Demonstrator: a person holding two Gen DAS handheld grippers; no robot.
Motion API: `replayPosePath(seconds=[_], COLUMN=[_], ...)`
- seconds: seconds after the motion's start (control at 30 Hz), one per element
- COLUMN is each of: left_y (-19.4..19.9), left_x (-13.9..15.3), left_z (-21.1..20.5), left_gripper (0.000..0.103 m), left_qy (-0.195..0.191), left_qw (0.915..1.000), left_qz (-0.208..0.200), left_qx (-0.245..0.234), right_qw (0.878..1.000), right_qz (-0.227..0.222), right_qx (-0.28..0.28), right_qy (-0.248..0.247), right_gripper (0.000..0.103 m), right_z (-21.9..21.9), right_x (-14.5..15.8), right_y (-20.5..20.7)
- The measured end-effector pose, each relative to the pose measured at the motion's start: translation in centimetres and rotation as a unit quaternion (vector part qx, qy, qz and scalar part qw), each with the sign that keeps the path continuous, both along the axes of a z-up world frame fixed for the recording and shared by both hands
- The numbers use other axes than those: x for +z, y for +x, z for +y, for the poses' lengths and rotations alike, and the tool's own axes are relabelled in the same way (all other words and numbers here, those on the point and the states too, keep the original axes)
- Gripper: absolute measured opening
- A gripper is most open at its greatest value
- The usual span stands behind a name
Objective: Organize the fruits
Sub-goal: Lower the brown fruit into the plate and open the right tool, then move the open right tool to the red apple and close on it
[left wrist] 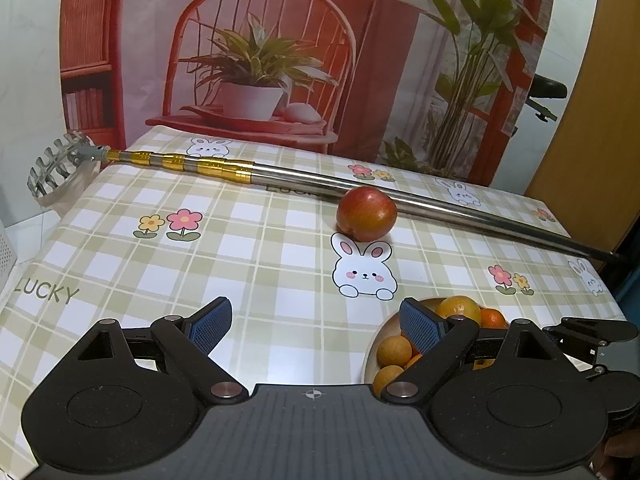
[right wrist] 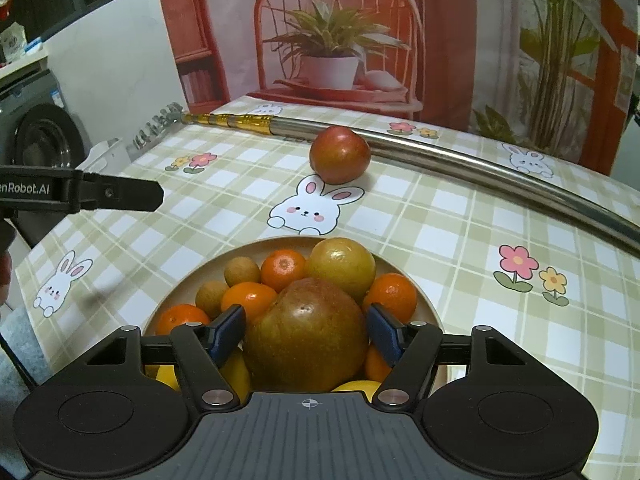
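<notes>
step: placing fruit | right hand-held gripper [right wrist: 306, 334] jaws flank big russet pear-like fruit [right wrist: 306, 336] over round beige bowl [right wrist: 430, 312], contact unclear | left hand-held gripper [left wrist: 316, 326] released, empty | red round apple [left wrist: 366, 213] on desk [left wrist: 240, 264] at 12 o'clock, touching steel telescopic pole [left wrist: 440, 206] | next: fetch apple

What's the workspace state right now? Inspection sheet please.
Surface: table under a checked cloth with rabbit and flower prints.
Job's things: bowl heaped with oranges and other fruit; one red apple loose on the cloth beyond it.
Clutter: telescopic fruit-picker pole across the far side, touching the apple.
Grippers: left gripper open, empty; right gripper around a large pear-like fruit over the bowl, grip uncertain.
Cables: nothing seen.
Surroundings: printed backdrop; washing machine at left.
</notes>
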State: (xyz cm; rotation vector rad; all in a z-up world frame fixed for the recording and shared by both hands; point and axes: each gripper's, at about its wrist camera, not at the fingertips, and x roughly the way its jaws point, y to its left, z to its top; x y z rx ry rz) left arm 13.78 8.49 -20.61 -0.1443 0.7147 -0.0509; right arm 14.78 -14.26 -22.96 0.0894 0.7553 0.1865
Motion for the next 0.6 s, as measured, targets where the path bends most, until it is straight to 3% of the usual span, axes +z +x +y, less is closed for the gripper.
replayPosePath(seconds=[0.3,0.6], left_y=[0.0,0.0], left_x=[0.0,-0.2], left_z=[1.1,3.2], left_gripper=[0.092,0.092], left_qy=[-0.005,-0.031], left_qw=[0.9999,0.9985], left_qz=[0.001,0.003], left_qx=[0.015,0.046], right_qw=[0.999,0.996], right_qz=[-0.035,-0.087], right_qx=[-0.01,-0.004], right_qy=[0.005,-0.024], right_gripper=[0.062,0.063], right_z=[-1.5,-2.7], right_x=[3.1,6.6], right_y=[0.3,5.0])
